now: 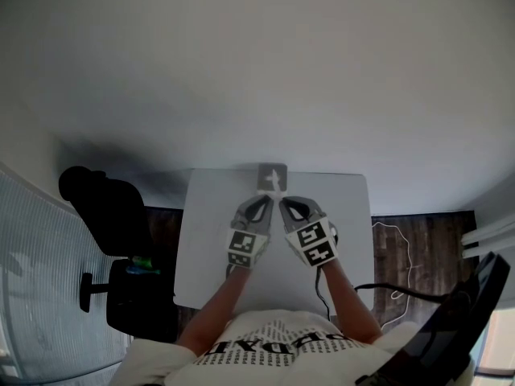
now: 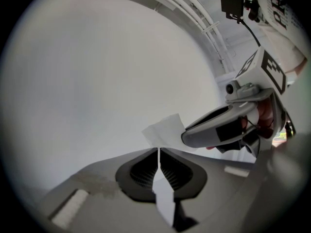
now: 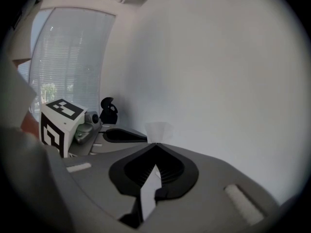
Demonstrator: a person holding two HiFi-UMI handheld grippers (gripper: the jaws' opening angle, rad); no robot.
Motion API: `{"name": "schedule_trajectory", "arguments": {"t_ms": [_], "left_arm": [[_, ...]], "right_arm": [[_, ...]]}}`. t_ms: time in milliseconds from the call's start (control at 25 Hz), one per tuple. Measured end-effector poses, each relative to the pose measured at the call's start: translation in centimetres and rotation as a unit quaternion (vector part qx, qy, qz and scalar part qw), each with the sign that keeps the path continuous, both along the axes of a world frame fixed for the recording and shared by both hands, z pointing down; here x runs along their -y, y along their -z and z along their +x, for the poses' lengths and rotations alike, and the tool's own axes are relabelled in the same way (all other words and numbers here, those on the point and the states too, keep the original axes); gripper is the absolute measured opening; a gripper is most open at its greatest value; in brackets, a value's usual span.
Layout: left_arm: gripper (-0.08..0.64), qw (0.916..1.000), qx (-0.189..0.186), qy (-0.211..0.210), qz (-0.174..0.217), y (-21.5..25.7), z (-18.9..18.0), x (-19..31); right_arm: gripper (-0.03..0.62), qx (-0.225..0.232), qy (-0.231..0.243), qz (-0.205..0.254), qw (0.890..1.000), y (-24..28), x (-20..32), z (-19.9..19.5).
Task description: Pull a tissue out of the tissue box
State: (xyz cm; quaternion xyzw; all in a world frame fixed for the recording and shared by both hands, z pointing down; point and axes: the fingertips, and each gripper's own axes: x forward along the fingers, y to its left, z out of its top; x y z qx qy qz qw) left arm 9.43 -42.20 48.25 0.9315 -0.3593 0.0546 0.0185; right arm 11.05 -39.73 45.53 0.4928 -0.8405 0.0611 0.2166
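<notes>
A grey tissue box (image 1: 272, 174) stands at the far edge of the white table (image 1: 209, 240), and a white tissue (image 1: 276, 186) rises from its top. My two grippers meet tip to tip just in front of the box, the left gripper (image 1: 268, 203) beside the right gripper (image 1: 282, 203). In the left gripper view the left gripper (image 2: 159, 150) is shut with the tissue (image 2: 164, 130) sticking out past its tips, and the right gripper's jaw (image 2: 218, 129) touches the same sheet. In the right gripper view the right gripper (image 3: 155, 144) is shut, with the tissue (image 3: 158, 130) beyond its tips.
A black office chair (image 1: 109, 223) stands left of the table, with window blinds (image 1: 40, 280) behind it. Wooden floor (image 1: 414, 244) and a white cable (image 1: 394, 256) lie to the right. A dark object (image 1: 455, 320) fills the lower right corner.
</notes>
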Motion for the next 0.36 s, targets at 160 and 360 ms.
{"name": "schedule_trajectory", "arguments": {"t_ms": [160, 360], "left_arm": [[0.006, 1.0000, 0.003, -0.001, 0.001, -0.04, 0.02, 0.16], [0.006, 1.0000, 0.003, -0.002, 0.001, -0.12, 0.16, 0.48]], "right_arm": [[0.009, -0.001, 0.000, -0.001, 1.000, -0.03, 0.14, 0.00], [0.009, 0.001, 0.000, -0.005, 1.000, -0.34, 0.37, -0.02]]}}
